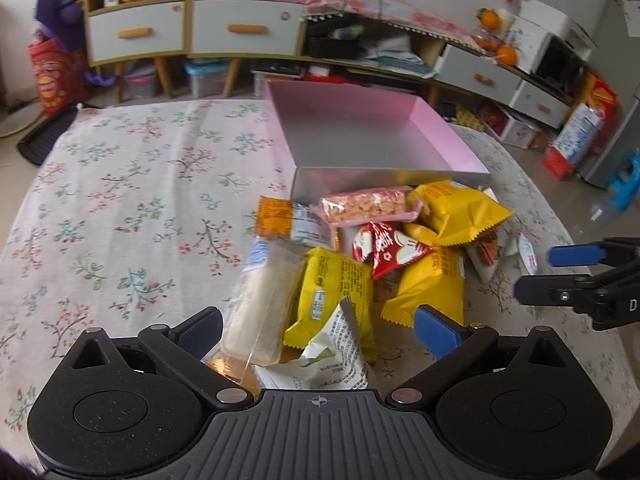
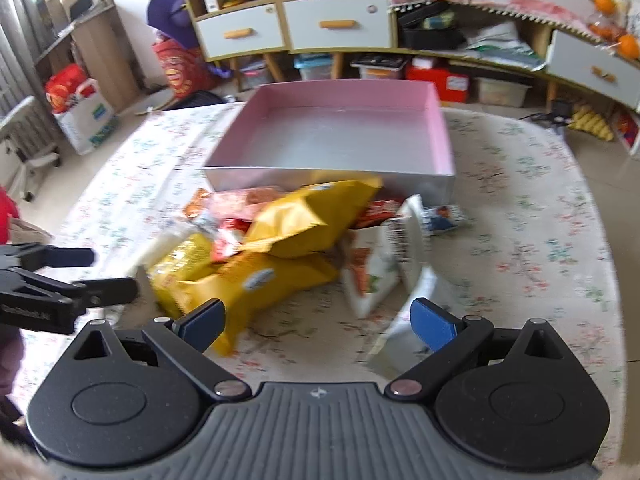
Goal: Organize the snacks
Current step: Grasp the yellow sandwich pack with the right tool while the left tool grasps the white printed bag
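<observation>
A heap of snack packets lies on the floral tablecloth [image 1: 120, 200] in front of an empty pink box [image 1: 452, 136] [image 2: 436, 128] with silver outer walls. The heap holds yellow packets [image 1: 456, 208] [image 2: 312, 216], a red packet [image 1: 384, 250], a pink-trayed nut bar [image 1: 368, 204], a clear-wrapped cake [image 1: 260, 308] and a white packet [image 2: 368, 272]. My left gripper [image 1: 318, 332] [image 2: 96, 274] is open over the heap's near left part, with the cake and a yellow packet [image 1: 336, 296] between its fingers, untouched. My right gripper [image 2: 319, 326] [image 1: 548, 276] is open at the heap's right side, holding nothing.
Low cabinets with white drawers [image 1: 136, 32] [image 2: 340, 24] line the far wall, with plastic bins and boxes beneath them on the floor. A blue stool [image 1: 624, 180] stands off the table's right edge. A chair [image 2: 24, 140] stands off its left side.
</observation>
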Motion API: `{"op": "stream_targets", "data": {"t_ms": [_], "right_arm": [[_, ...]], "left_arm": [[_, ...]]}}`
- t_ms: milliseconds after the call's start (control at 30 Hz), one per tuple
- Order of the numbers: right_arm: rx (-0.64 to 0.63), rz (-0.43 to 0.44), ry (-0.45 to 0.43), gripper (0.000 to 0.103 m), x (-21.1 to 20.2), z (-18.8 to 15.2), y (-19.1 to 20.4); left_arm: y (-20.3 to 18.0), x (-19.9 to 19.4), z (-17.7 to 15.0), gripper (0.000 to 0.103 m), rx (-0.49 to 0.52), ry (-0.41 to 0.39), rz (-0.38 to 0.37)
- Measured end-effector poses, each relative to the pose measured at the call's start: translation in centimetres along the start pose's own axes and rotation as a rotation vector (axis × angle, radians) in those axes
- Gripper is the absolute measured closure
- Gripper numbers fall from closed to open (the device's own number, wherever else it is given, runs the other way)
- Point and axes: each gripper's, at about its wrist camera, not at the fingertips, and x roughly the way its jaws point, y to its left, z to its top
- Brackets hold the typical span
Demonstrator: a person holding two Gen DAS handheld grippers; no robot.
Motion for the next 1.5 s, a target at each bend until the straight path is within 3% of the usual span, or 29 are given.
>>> {"op": "stream_targets", "data": {"t_ms": [267,500,767,967,1167,1267,1333,1400,1500], "right_arm": [[0.08,0.079,0.063,0.009,2.0,0.5,1.9],[0.249,0.099,0.109,0.01,4.0,1.5,2.1],[0.31,0.015,0.145,0.025,6.0,1.4,2.5],[0.301,-0.019,0.18,0.033,5.5,0.5,0.7],[0.283,-0.037,0.185,0.033,4.3,-0.1,-0.6],[0.236,-0.061,0.183,0.032,4.7,-0.4,0.5],[0.192,-0.075,0.18,0.043,4.6,-0.6,1.1],[0.153,-0.084,0.178,0.058,4.6,-0.6,1.9],[0.128,-0.096,0.18,0.063,4.3,-0.7,2.2]], "left_arm": [[0.2,-0.5,-0.5,0.006,0.137,-0.017,-0.101],[-1.5,0.3,-1.8,0.013,0.281,0.025,-0.171],[-3.6,2.1,-4.0,0.025,0.436,0.086,-0.07],[-2.9,1.9,-4.4,0.04,0.408,0.118,-0.019],[-3.1,1.8,-4.6,0.04,0.406,0.131,0.025],[-3.3,1.8,-4.7,0.04,0.4,0.125,0.042],[-3.3,1.8,-4.7,0.044,0.392,0.12,0.056],[-3.2,1.7,-4.7,0.055,0.371,0.111,0.084],[-2.8,1.6,-4.4,0.061,0.319,0.105,0.083]]}}
